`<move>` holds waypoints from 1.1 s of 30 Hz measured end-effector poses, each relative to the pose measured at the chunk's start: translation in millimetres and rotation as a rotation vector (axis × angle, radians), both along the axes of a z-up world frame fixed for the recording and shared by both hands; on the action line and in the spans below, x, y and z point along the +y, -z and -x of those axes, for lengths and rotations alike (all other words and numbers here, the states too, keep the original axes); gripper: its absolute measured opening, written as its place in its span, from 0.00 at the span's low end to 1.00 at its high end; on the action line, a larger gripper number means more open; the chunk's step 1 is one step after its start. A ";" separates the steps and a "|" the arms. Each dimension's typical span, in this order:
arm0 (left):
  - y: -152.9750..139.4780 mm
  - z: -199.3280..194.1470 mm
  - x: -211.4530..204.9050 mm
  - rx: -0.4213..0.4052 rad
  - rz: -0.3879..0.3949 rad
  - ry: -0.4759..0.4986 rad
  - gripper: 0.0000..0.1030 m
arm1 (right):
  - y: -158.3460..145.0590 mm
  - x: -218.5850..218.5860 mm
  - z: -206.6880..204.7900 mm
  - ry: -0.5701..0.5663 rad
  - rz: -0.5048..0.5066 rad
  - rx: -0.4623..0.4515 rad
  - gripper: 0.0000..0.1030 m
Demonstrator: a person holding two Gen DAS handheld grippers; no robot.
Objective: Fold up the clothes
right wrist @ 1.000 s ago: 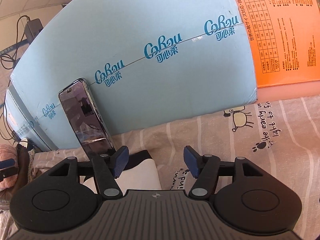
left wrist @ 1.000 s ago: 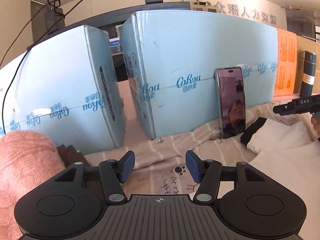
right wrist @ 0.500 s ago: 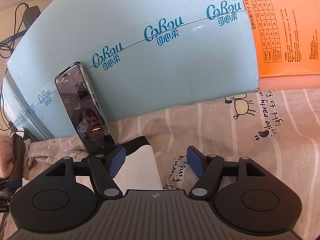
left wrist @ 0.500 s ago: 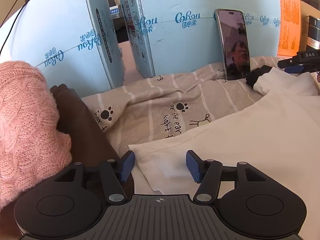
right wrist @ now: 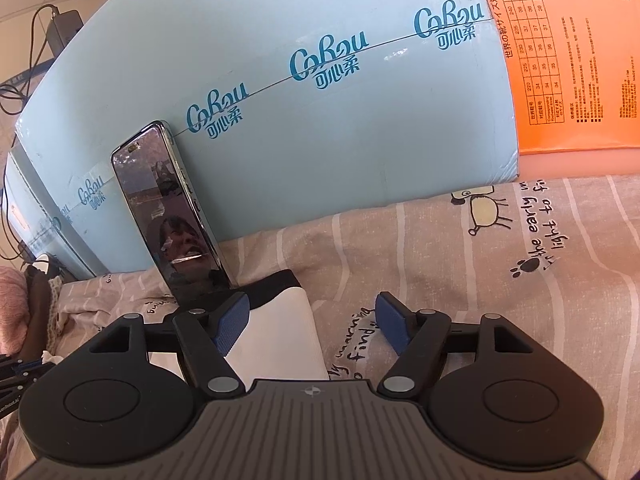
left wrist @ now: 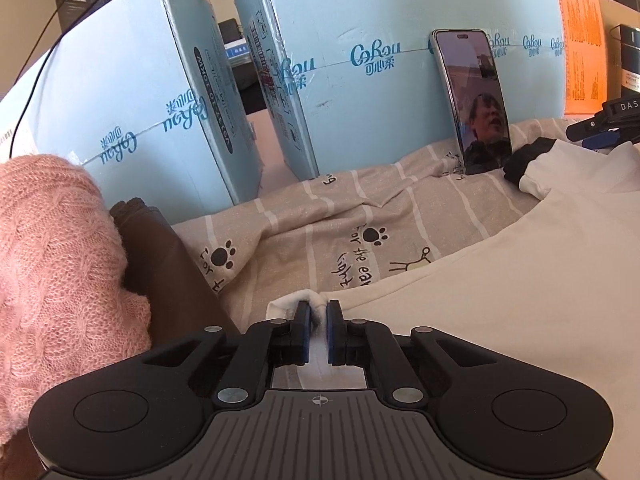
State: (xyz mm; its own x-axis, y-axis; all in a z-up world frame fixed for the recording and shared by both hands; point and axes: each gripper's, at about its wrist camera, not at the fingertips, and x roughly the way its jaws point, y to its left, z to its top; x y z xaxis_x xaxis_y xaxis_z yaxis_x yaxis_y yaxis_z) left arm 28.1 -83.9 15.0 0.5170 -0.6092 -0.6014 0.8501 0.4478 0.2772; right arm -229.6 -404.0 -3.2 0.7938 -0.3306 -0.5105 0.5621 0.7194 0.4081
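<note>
Your left hand-held gripper (left wrist: 318,320): the 2 blue pads are pressed together on a bunched corner of the white cotton garment (left wrist: 520,280), cloth pinched up between them. The garment spreads from that corner out to your right across the grey striped bedsheet with paw prints and cartoon lettering (left wrist: 320,216). Its black-cuffed sleeve (left wrist: 532,160) lies at the far end, just beside the base of the black smartphone (left wrist: 476,108).

Your right hand-held gripper (right wrist: 312,320): blue pads spread wide, gripping nothing. The left pad sits over the white sleeve end (right wrist: 276,332); the right pad is over bare sheet (right wrist: 520,280). Seen from the left wrist, this gripper (left wrist: 604,120) hangs at the far right edge, near the sleeve.

The phone (right wrist: 172,216) leans upright against a pale blue printed carton (right wrist: 320,120). A second pale blue carton (left wrist: 120,112) stands to its left, a gap between them. An orange printed box (right wrist: 568,52) adjoins on the right. A pink cable-knit sweater (left wrist: 52,280) lies over a brown garment (left wrist: 168,268) at your left.
</note>
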 end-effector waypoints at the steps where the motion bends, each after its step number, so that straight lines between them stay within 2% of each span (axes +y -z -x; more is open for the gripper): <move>1: 0.8 0.0 -1.2 -0.018 -0.012 -0.009 0.07 | -0.1 0.0 0.3 0.000 -0.001 -0.001 0.66; 2: 1.6 0.1 -2.4 -0.037 -0.023 -0.017 0.08 | -0.1 -0.1 0.3 -0.001 -0.003 -0.002 0.66; 3: 2.3 0.1 -3.6 -0.055 -0.035 -0.026 0.14 | -0.1 -0.2 0.3 -0.003 -0.005 -0.001 0.66; 5: 3.9 0.2 -6.0 -0.092 -0.058 -0.043 0.18 | -0.6 0.0 0.5 -0.005 -0.008 -0.002 0.66; 8: -11.3 2.3 -5.5 -0.143 -0.030 -0.074 0.20 | -1.7 -0.3 1.1 -0.016 -0.019 -0.008 0.70; 10: -24.0 4.6 -5.7 -0.190 -0.006 -0.097 0.28 | -1.6 0.1 -0.4 -0.033 -0.024 0.001 0.73; 12: -41.4 6.7 -5.9 -0.175 0.068 -0.093 0.46 | -1.0 1.1 -2.2 -0.046 -0.024 0.015 0.75; 13: -47.6 7.5 -7.0 -0.146 0.103 -0.081 0.49 | -0.6 1.5 -3.2 -0.049 -0.024 0.024 0.75; 14: -54.6 8.5 -11.6 -0.065 0.153 -0.044 0.53 | -0.3 1.8 -4.2 -0.053 -0.024 0.033 0.75; 17: -56.0 8.0 -41.5 0.233 0.238 0.070 0.55 | 1.3 1.9 -5.8 -0.069 -0.034 0.042 0.76; 23: -24.7 31.1 -95.7 0.329 0.191 0.161 0.55 | 2.8 1.1 -6.6 -0.088 -0.055 0.055 0.73; 25: -13.9 39.0 -113.6 0.355 0.173 0.191 0.54 | 2.2 0.3 -5.8 -0.089 -0.062 0.060 0.63; 26: -8.6 43.0 -122.5 0.368 0.165 0.205 0.54 | 2.5 0.1 -5.2 -0.091 -0.065 0.059 0.52; 27: -3.2 47.0 -131.4 0.381 0.156 0.220 0.53 | 3.1 -0.1 -4.8 -0.096 -0.068 0.054 0.47; 28: 2.1 51.0 -140.4 0.394 0.147 0.234 0.53 | 3.7 -0.2 -4.9 -0.103 -0.071 0.048 0.38; 29: 7.5 55.0 -149.3 0.407 0.138 0.249 0.48 | 4.1 0.1 -5.3 -0.110 -0.070 0.045 0.31; 30: 12.8 59.0 -158.3 0.420 0.129 0.264 0.33 | 3.7 1.1 -6.4 -0.113 -0.059 0.045 0.25; 31: 15.5 62.9 -160.1 0.391 0.123 0.267 0.25 | 2.9 2.1 -7.7 -0.112 -0.043 0.043 0.21; 32: 16.2 64.3 -159.6 0.366 0.125 0.265 0.16 | 2.1 3.2 -8.9 -0.111 -0.027 0.041 0.14; 33: 16.5 63.9 -158.8 0.360 0.134 0.266 0.12 | 0.9 3.6 -10.6 -0.109 -0.010 0.037 0.09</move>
State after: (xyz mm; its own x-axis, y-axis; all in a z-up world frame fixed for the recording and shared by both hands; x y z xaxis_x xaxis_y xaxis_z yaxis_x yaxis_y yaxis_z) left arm -35.8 -242.7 -1.5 0.1045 -0.7767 -0.6212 0.9718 0.2125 -0.1021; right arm -218.9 -400.4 -4.0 0.8051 -0.2383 -0.5432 0.4957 0.7732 0.3956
